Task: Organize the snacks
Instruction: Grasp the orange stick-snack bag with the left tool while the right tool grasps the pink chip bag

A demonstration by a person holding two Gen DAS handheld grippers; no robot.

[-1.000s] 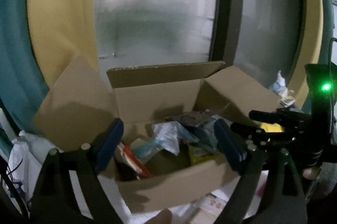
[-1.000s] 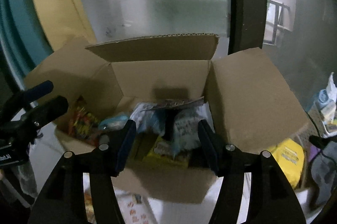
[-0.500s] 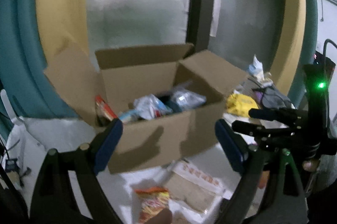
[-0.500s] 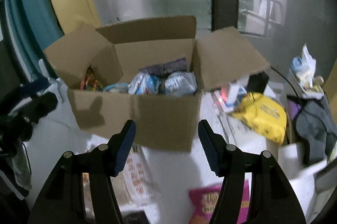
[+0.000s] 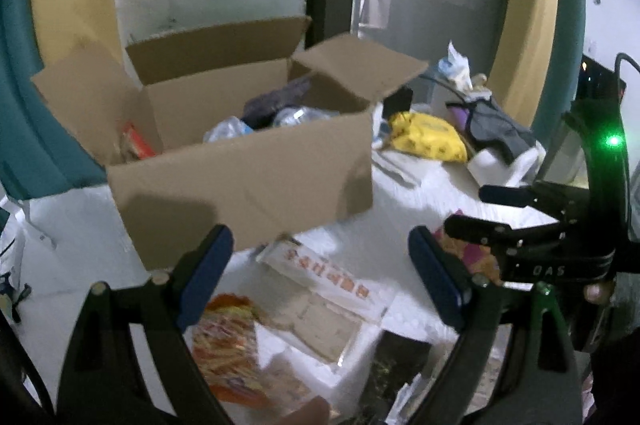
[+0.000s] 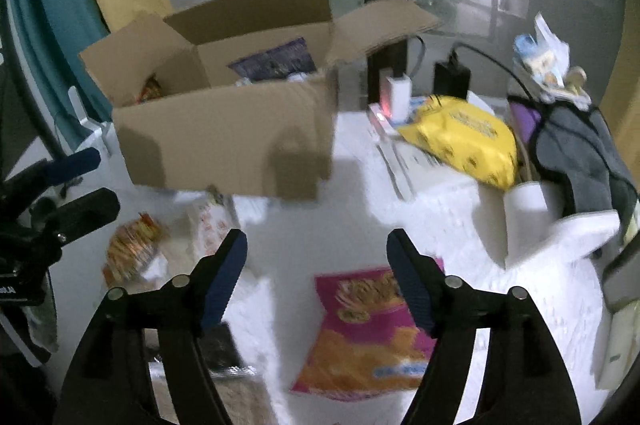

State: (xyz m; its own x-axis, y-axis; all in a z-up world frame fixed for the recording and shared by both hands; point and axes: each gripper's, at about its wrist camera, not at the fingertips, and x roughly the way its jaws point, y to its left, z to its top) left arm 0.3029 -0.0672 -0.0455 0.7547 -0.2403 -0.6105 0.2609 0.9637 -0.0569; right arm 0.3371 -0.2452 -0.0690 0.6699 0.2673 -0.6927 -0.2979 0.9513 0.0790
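Observation:
An open cardboard box [image 5: 240, 169] [image 6: 224, 141] stands on the white table with several snack packets inside. My left gripper [image 5: 318, 245] is open and empty, in front of the box, above an orange snack bag [image 5: 224, 345] and a flat white-and-orange packet [image 5: 320, 273]. My right gripper [image 6: 316, 245] is empty and its jaws are opening. It hangs over the table just above a pink-and-orange snack bag [image 6: 360, 337]. Each gripper shows in the other's view: the right gripper [image 5: 484, 211] at the right edge, the left gripper [image 6: 80, 181] at the left edge.
A yellow bag [image 6: 464, 137] lies to the right of the box, with chargers and cables [image 6: 452, 77] behind it. Grey cloth [image 6: 580, 145] and white foam pieces [image 6: 532, 221] crowd the right side. A dark packet [image 6: 216, 349] lies near the front. Curtains and a window stand behind.
Both grippers have pulled back from over the box and dipped toward the table, so loose snack bags in front have come into view. The right jaws have widened.

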